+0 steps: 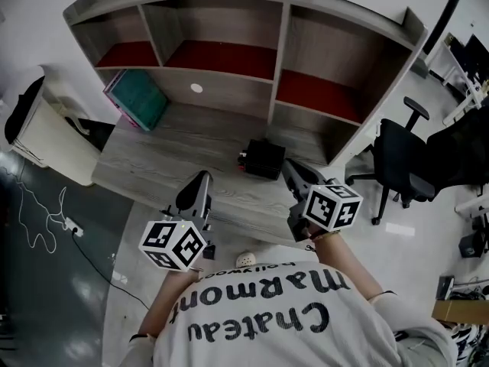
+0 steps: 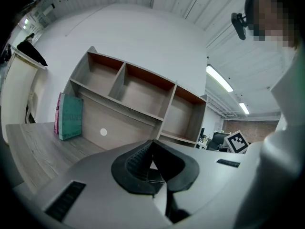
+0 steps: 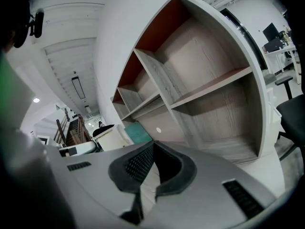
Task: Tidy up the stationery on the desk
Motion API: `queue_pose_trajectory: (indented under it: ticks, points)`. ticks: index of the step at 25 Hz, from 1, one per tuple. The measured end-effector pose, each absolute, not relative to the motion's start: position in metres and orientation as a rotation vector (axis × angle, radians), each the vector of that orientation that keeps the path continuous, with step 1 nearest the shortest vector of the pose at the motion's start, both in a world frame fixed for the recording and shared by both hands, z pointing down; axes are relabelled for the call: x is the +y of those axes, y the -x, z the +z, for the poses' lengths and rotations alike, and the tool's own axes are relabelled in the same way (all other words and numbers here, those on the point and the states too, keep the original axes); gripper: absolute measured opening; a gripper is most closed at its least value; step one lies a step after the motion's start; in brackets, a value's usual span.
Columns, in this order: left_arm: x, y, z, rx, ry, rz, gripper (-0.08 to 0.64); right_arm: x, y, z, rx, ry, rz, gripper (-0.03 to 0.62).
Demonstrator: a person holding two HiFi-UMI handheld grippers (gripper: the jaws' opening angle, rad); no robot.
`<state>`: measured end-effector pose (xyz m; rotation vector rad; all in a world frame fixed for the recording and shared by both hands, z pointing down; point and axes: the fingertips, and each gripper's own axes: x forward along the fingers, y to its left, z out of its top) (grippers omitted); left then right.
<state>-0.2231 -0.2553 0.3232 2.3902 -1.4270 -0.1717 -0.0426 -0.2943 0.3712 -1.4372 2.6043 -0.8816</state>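
A grey wooden desk [image 1: 191,147] with a shelf unit [image 1: 252,37] on top lies below me. A black box-like object [image 1: 263,159] rests on the desk near its right front. A teal book [image 1: 137,99] leans upright at the back left; it shows too in the left gripper view [image 2: 70,117] and the right gripper view [image 3: 140,132]. My left gripper [image 1: 200,180] is held above the desk's front edge, jaws shut with nothing between them. My right gripper [image 1: 292,171] hovers just right of the black object, jaws shut and empty.
A black office chair [image 1: 405,159] stands to the right of the desk. A white cabinet [image 1: 53,140] sits at the left, with a cable [image 1: 46,220] on the dark floor. The shelf compartments [image 2: 143,92] are open-fronted with reddish undersides.
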Motion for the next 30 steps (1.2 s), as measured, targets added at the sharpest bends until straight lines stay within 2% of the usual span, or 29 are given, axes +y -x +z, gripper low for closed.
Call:
queue_pose_trajectory:
  ticks: [14, 18, 20, 23, 30]
  points:
    - [-0.293, 0.278, 0.344, -1.448, -2.309, -0.190, 0.015, -0.340, 0.082, 0.406, 2.720, 1.492, -0.908, 0.020]
    - [-0.293, 0.290, 0.356, -1.464, -2.264, -0.195, 0.015, -0.354, 0.090, 0.427, 2.905, 1.475, -0.861, 0.180]
    - [-0.293, 0.297, 0.363, -1.470, -2.239, -0.192, 0.015, -0.359, 0.098, 0.440, 3.050, 1.422, -0.840, 0.280]
    - [-0.292, 0.304, 0.369, -1.478, -2.214, -0.192, 0.015, -0.365, 0.107, 0.457, 3.288, 1.356, -0.726, 0.328]
    - [-0.289, 0.317, 0.382, -1.500, -2.165, -0.169, 0.015, -0.380, 0.118, 0.491, 3.809, 1.180, -0.291, 0.390]
